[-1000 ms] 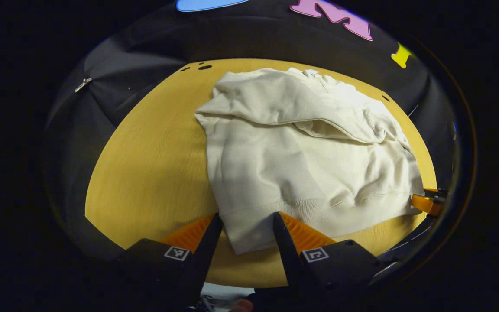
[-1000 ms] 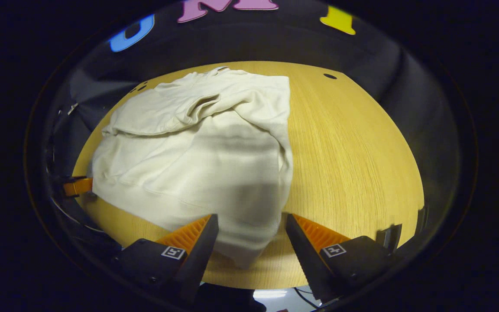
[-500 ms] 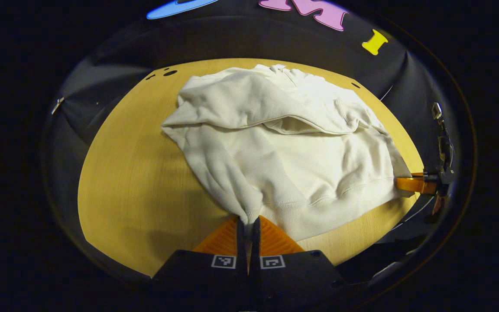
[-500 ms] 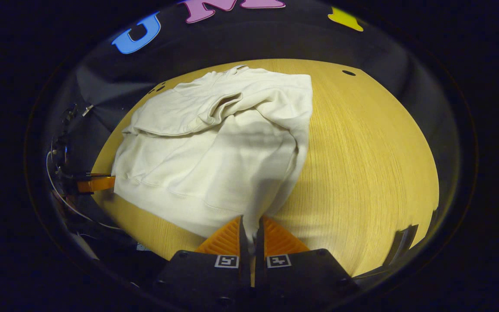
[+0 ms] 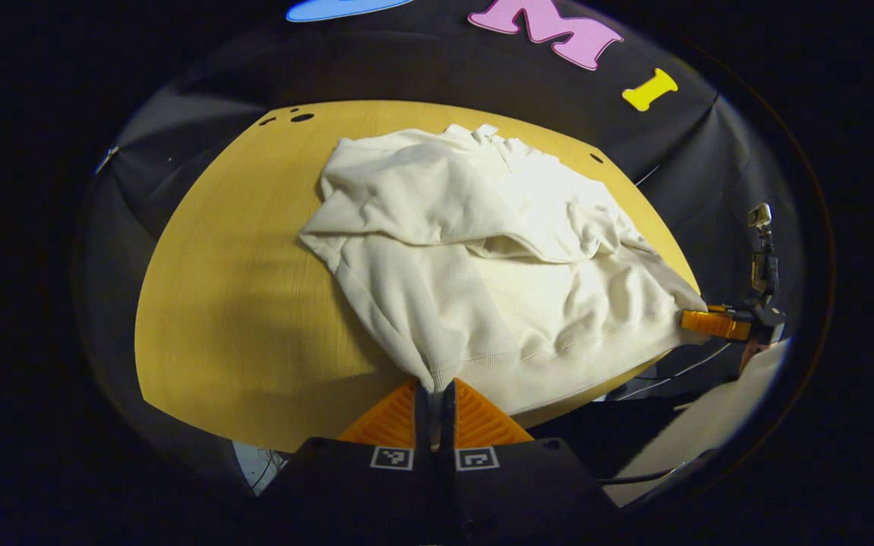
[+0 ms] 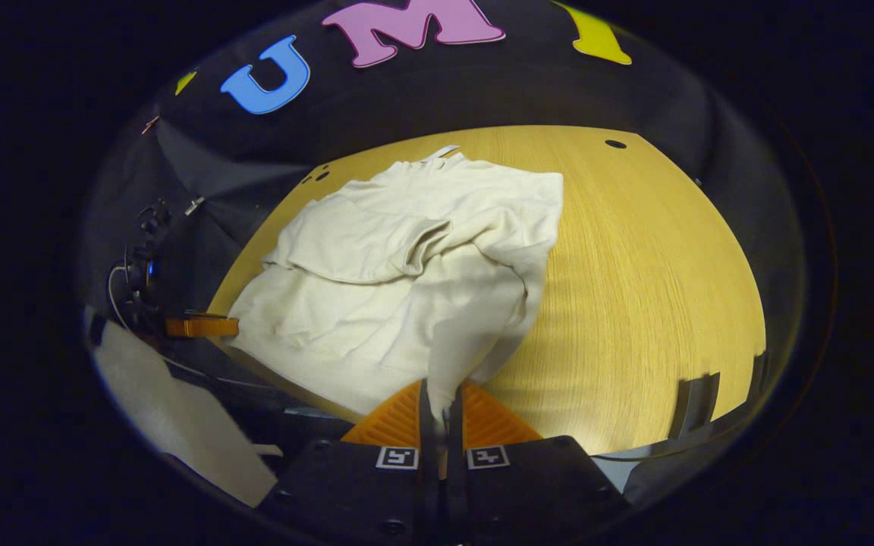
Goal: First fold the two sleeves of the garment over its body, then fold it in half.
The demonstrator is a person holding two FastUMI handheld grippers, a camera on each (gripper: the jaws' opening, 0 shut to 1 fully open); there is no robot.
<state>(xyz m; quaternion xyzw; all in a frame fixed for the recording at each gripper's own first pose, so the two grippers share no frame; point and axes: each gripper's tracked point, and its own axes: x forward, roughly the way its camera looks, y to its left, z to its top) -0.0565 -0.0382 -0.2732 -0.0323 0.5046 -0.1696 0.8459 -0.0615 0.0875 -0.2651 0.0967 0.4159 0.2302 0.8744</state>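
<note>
— On the wooden worktop [image 5: 224,303] lies a cream sweatshirt [image 5: 482,250]. See it? Both sleeves look folded over its body already.

— Yes! What are the claws doing?

— Each one is pinching a bottom corner of the sweatshirt. In the left gripper view, the left claw [image 5: 435,394] is squeezed tight on the near left corner of the hem [image 5: 543,356]. In the right gripper view, the right claw [image 6: 441,398] is squeezed tight on the near right corner, and the cloth stands up a little from it.

— Can the claws see each other?

— A bit. In the left gripper view the other claw [image 5: 714,322] sits at the far end of the hem. In the right gripper view the left one [image 6: 202,327] sits at the hem's other end.

— So what comes next?

— I think it's the fold in half. The sweatshirt stretches away from both claws, with the hem near and the collar [image 5: 482,135] far, by the booth wall. The hem runs from side to side between the two claws.

— So which way should they go?

— Both straight ahead, up and over, toward the collar. Each claw is nearest its own corner, so they should travel together. If one goes faster, I think the fold may come out crooked.
</note>
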